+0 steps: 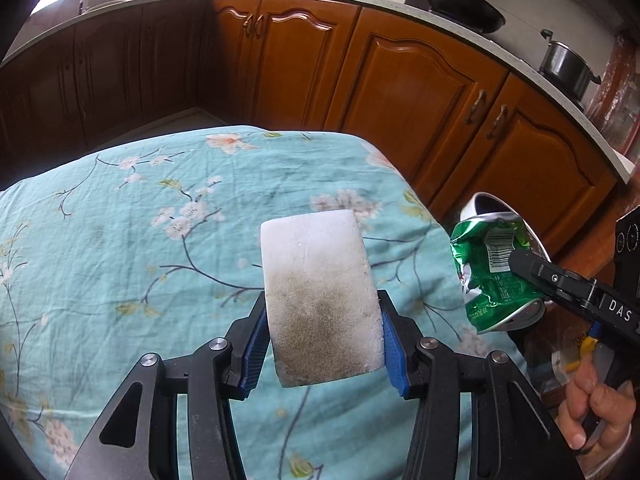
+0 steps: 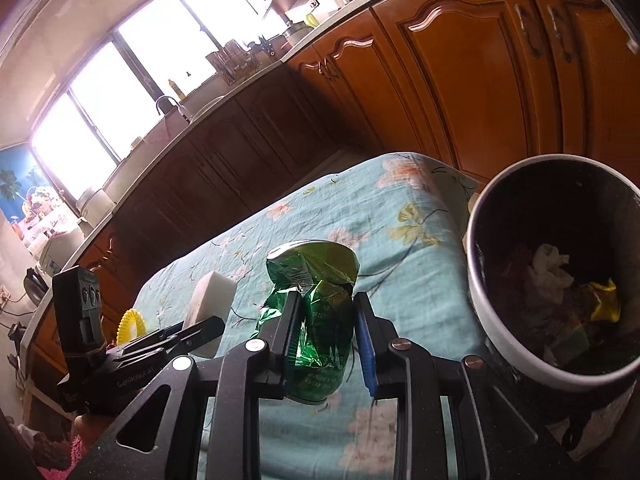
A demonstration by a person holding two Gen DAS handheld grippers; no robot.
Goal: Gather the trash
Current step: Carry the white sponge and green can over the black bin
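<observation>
- Turquoise floral cloth [image 1: 120, 240] covers the surface.
- Only the right wrist view shows the round grey trash bin [image 2: 480, 280], beside it.
- Left hand-held gripper [image 1: 324, 344] clamps a soiled white rectangular sponge [image 1: 320, 288].
- Right hand-held gripper [image 2: 326, 344] pinches a crushed green aluminium can [image 2: 316, 300].

My left wrist camera is looking forward and down along its claw [image 1: 324, 344] onto the cloth-covered table [image 1: 120, 240], facing the wooden cabinets [image 1: 400, 92]. My right wrist camera is sitting low and tilted, looking along its claw [image 2: 326, 336] over the same table [image 2: 360, 216], close beside the trash bin [image 2: 492, 320]. Both views are sharing the table, the cabinets and each other's claw.
</observation>
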